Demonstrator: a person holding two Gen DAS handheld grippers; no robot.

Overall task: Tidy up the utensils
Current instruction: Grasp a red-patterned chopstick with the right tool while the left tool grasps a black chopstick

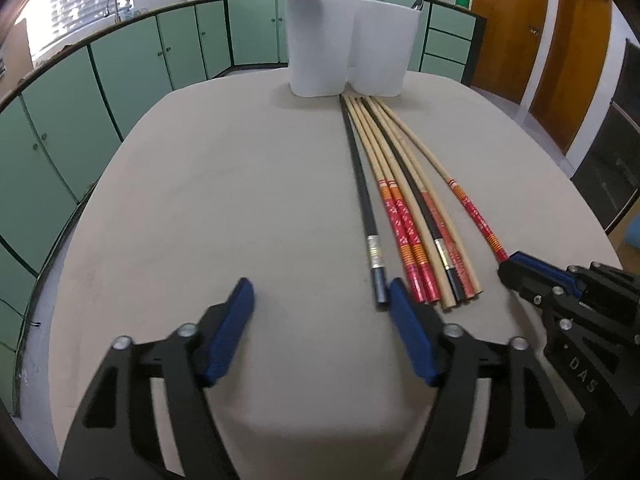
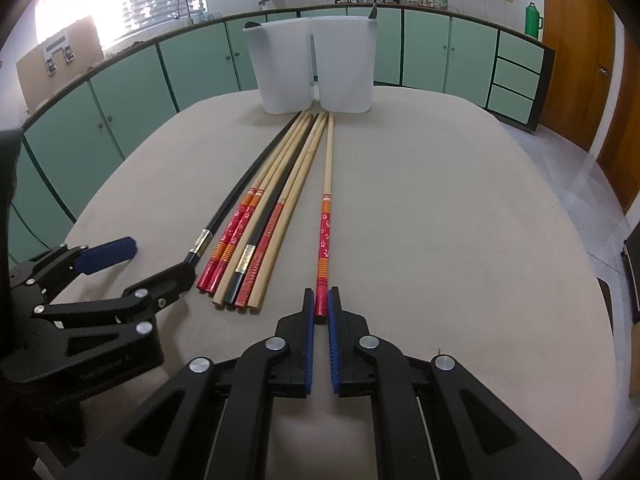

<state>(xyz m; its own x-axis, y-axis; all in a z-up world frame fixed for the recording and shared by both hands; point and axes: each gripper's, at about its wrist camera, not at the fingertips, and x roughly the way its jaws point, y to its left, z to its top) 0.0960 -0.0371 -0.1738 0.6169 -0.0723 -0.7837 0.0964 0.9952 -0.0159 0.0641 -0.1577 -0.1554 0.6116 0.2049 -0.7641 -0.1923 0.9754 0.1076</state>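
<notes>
Right gripper [image 2: 321, 300]: its blue-padded black jaws are pinching the red butt end of a long bamboo chopstick with a red flowered and orange-striped handle [image 2: 326, 216], nearly fully closed on it; the stick is lying flat on the table, set apart to the right of the others.
Left gripper [image 1: 322, 300]: it is standing about half open over bare cloth, holding nothing; the right-hand blue pad [image 1: 404, 308] is sitting just beside the butt of the black chopstick with a silver band [image 1: 366, 208], and I cannot tell whether it is touching it.
Chopstick bundle [image 2: 256, 236]: two red-handled bamboo sticks, a second black one and plain bamboo sticks are lying side by side between the two grippers, tips pointing at the holder.
Holder [image 2: 316, 68]: a white plastic two-compartment utensil holder is standing at the far end of the beige cloth-covered table [image 2: 460, 220], just beyond the tips.
Risk, right side: the grip is sitting at the very end of a long stick, so on lifting it is likely to be swinging or pivoting between the pads, and the tip could be striking the holder wall instead of dropping in.
Risk, left side: the black stick is lying outside the gap, so closing here would probably be catching nothing or nudging it into the bundle.
Risk, crowding: both grippers are working close together and could be knocking each other or scattering the bundle.
</notes>
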